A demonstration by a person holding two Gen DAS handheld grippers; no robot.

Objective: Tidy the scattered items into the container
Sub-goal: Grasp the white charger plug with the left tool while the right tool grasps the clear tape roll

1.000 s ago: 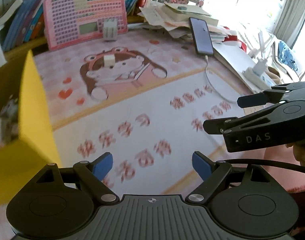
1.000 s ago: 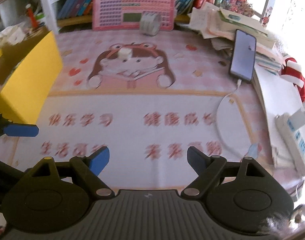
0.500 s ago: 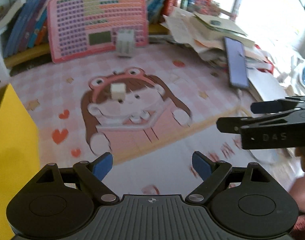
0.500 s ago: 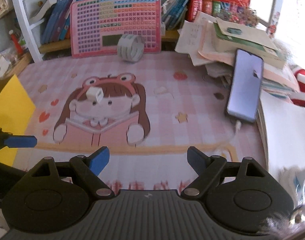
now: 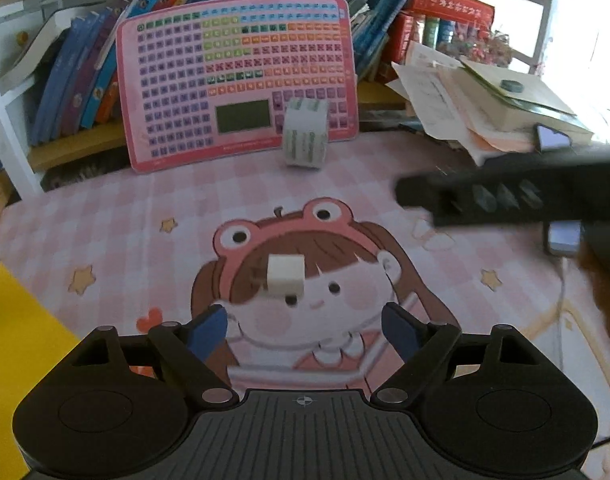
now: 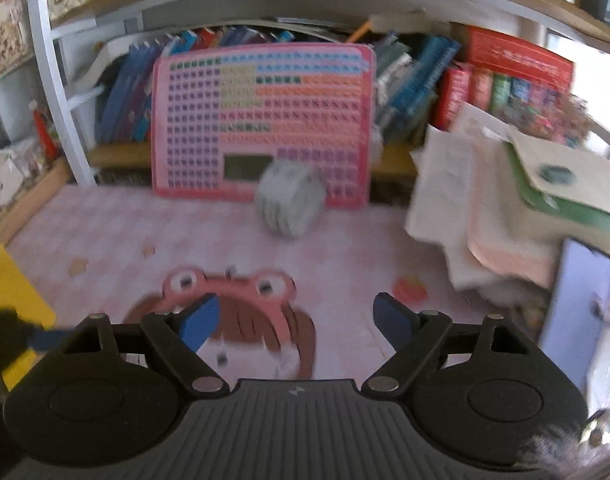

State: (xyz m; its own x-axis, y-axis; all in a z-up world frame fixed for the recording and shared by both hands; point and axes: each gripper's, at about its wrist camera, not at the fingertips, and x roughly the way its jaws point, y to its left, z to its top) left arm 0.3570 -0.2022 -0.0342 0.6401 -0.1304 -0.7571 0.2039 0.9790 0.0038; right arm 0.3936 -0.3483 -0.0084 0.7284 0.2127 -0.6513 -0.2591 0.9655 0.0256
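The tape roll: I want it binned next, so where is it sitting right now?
The tape roll stands on edge at the back of the pink desk mat, against the lower right of the pink keyboard toy, beyond the white cube.

Smooth printed mat (image 5: 105,216) covers the surface. White cube (image 5: 285,274) matt, plastic-looking. Tape roll (image 5: 306,136) glossy. Left gripper (image 5: 305,330) matt black plastic, ribbed housing.
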